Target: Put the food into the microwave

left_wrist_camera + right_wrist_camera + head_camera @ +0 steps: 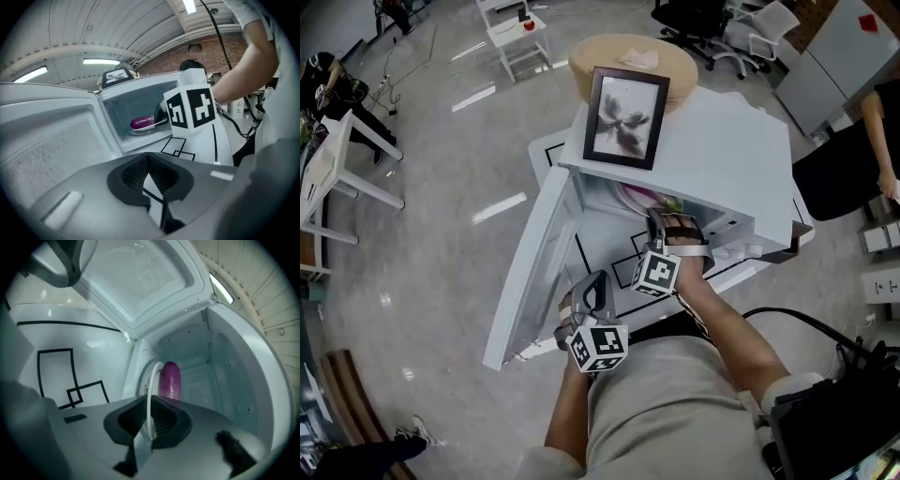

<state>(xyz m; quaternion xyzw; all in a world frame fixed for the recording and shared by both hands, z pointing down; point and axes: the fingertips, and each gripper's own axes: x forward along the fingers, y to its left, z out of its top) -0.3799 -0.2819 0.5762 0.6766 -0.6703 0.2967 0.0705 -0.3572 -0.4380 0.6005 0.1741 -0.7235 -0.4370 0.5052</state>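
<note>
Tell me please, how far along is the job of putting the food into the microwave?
Done: the microwave has its door open. In hand: the right gripper is shut on the rim of the plate carrying the purple food, already inside the cavity; whether it rests on the cavity floor is unclear. The left gripper holds nothing. Left: set the plate down, release, withdraw.

The white table point(542, 150) carries one appliance, the white microwave point(727, 141), which stands directly on the tabletop. The microwave door point(534, 267) is swung open toward the left of the head view. Overlapping black rectangular outlines point(56, 376) are marked on the bare tabletop in front of the microwave. The table stands on a glossy grey floor point(441, 234).
</note>
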